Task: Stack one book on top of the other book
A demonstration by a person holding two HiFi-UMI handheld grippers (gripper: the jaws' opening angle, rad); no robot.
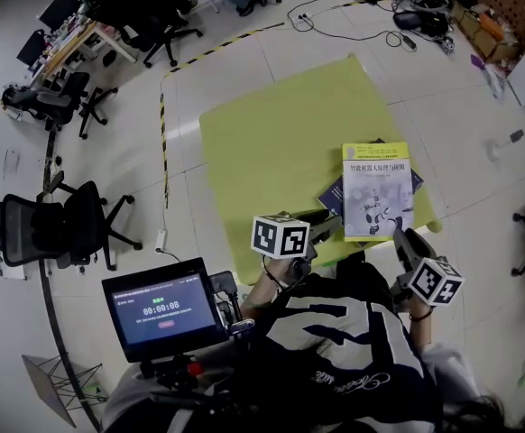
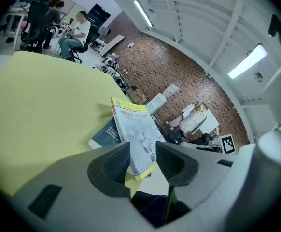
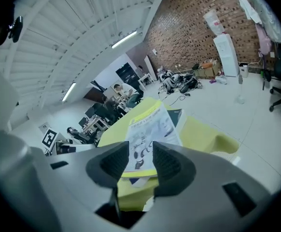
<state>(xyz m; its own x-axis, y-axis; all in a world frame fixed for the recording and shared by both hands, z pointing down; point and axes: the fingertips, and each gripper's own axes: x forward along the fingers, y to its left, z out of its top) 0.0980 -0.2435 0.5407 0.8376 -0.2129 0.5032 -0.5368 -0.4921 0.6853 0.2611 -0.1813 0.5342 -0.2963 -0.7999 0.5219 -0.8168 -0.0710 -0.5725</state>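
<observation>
Left gripper (image 1: 324, 227) sits at the near left corner of the book stack, right gripper (image 1: 400, 239) at the near right corner. Both are just short of the stack, tips pointing at it. Jaws on each stand apart, pads pressing on nothing. Each gripper view shows the top book only through the gap, beyond the tips.

Top book (image 1: 377, 190) – pale cover, yellow band along the far edge, a greyish robot figure printed in the middle (title lines too small to read). It lies flat on the bottom book (image 1: 331, 196), which is dark blue and turned askew, so its corners stick out to the left and at the far right.

Stack rests near the front right of a yellow-green table (image 1: 271, 142). Floor is pale tile, with a striped tape line (image 1: 163, 133) at the table's left and cables (image 1: 353, 16) beyond. Office chairs (image 1: 59, 224) stand at left – a brick wall (image 2: 179, 81) behind. A screen (image 1: 161, 309) is mounted at the person's chest.
</observation>
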